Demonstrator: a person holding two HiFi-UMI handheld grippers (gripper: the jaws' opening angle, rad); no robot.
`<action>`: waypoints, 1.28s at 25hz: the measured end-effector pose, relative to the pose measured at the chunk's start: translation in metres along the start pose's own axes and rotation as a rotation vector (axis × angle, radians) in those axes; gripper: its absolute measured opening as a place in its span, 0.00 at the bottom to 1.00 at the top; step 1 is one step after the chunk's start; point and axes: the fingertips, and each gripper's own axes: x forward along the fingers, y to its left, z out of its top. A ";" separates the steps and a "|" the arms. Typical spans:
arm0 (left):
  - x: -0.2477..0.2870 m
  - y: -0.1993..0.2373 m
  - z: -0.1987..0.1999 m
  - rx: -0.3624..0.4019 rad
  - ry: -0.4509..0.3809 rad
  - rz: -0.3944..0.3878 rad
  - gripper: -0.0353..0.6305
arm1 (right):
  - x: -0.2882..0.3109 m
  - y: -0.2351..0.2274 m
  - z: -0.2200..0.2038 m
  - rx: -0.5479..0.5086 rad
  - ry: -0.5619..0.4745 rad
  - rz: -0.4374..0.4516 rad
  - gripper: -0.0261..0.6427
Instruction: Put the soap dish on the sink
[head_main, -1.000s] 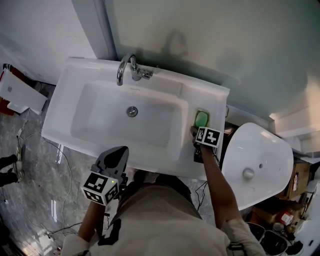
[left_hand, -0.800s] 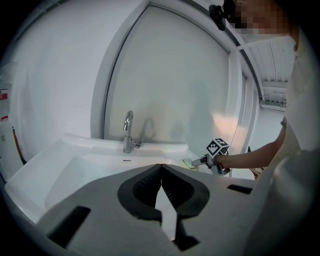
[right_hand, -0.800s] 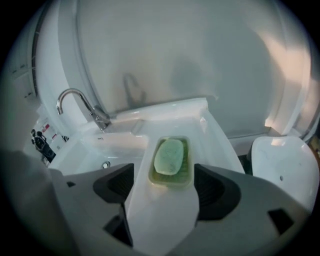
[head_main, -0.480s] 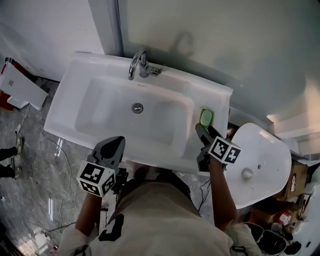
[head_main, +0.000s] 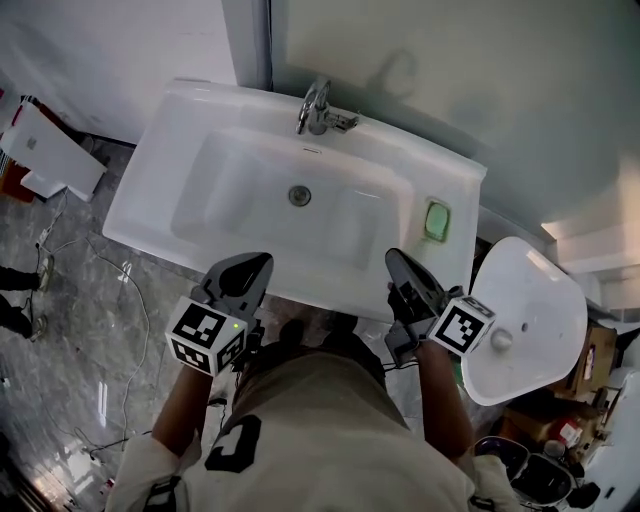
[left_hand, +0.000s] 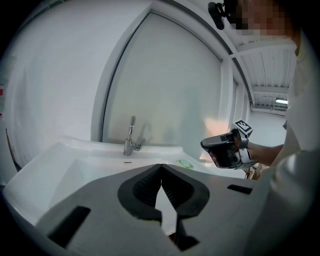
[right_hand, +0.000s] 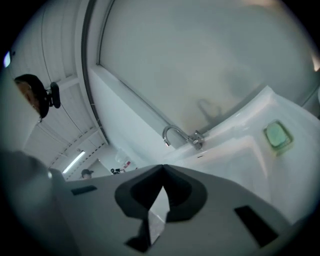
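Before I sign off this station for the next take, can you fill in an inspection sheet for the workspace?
Surface: white ceramic sink with chrome tap.
Job's things: green rectangular soap dish lies flat on the sink's right ledge, apart from both claws.
Clutter: nothing seen on the sink.
Grippers: left claw shut, empty, at the front rim; right claw has just closed, nothing between its jaws, near the front right corner.
Cables: thin cables trail over the grey marble floor at left.
Surroundings: white oval ceramic fixture at right; white flat panel on the floor at left; frosted pane behind.
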 end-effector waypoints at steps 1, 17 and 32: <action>-0.004 0.000 -0.003 0.004 0.005 -0.013 0.08 | 0.002 0.011 -0.008 0.009 0.007 0.019 0.05; -0.003 -0.035 -0.022 0.038 0.042 -0.280 0.08 | -0.019 0.092 -0.061 0.154 -0.064 0.123 0.05; -0.006 -0.057 -0.010 0.040 -0.023 -0.321 0.08 | -0.037 0.104 -0.081 0.327 -0.050 0.209 0.05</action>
